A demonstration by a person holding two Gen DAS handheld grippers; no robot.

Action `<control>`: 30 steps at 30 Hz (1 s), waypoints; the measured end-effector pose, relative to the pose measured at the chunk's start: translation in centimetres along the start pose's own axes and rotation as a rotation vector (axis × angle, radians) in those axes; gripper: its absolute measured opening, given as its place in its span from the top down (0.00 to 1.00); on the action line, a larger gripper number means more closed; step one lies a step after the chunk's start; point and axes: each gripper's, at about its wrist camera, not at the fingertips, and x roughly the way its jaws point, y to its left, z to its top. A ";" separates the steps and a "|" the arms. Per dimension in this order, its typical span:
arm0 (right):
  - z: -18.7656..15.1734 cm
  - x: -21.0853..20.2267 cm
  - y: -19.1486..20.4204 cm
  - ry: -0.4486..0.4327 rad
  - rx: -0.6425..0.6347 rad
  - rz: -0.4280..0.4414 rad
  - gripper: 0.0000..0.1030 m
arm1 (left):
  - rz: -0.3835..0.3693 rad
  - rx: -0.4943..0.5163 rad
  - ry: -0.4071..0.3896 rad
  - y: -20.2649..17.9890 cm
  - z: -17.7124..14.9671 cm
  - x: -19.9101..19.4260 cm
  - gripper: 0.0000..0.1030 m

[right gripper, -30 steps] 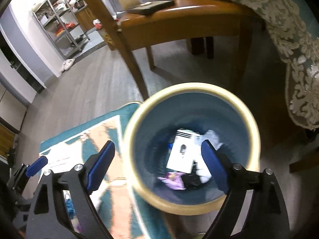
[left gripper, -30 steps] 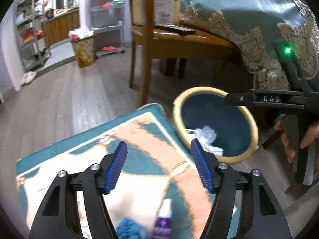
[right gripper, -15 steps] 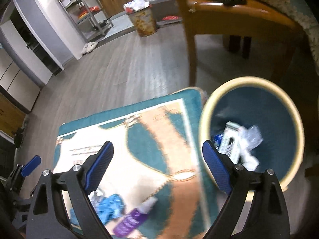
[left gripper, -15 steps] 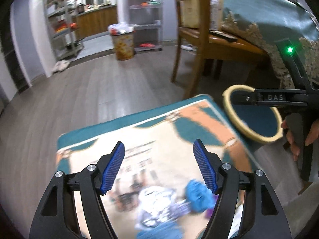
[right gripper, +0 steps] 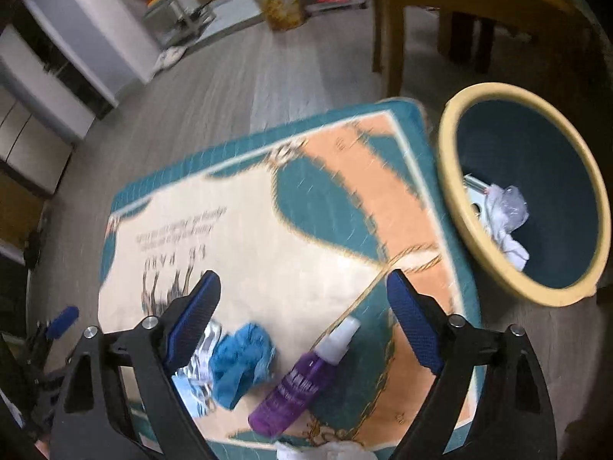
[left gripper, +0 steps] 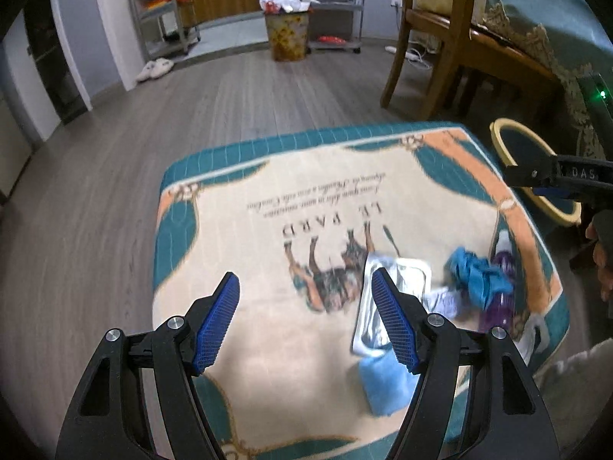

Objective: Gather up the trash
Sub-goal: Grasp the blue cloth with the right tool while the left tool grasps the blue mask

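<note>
Trash lies on a teal and cream rug (left gripper: 268,176): a silver foil packet (left gripper: 402,280), a crumpled blue piece (left gripper: 479,276), a purple spray bottle (right gripper: 302,379) and a light blue cloth (left gripper: 387,387). My left gripper (left gripper: 304,280) hangs open over the rug, and the foil packet is just beyond its right finger. My right gripper (right gripper: 302,287) hovers above the purple bottle and the crumpled blue piece (right gripper: 241,360). Its jaws are closing with nothing pressed between the pads. The yellow-rimmed bin (right gripper: 446,145) stands off the rug's right edge and holds white crumpled trash (right gripper: 505,214).
A wooden chair (left gripper: 440,38) and a table with a teal lace-edged cloth (left gripper: 555,46) stand behind the bin. Far off are a patterned waste bin (left gripper: 285,34), metal shelves (left gripper: 161,11) and slippers (left gripper: 155,69). Grey wood floor surrounds the rug.
Both grippers have swung left, away from the bin and out over the rug. The bin has slid to the right edge of both views, and the trash on the rug has come into view.
</note>
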 end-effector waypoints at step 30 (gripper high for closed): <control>-2.9 3.0 4.4 0.122 -0.152 0.073 0.91 | -0.174 0.028 0.168 -4.1 -5.0 0.9 0.81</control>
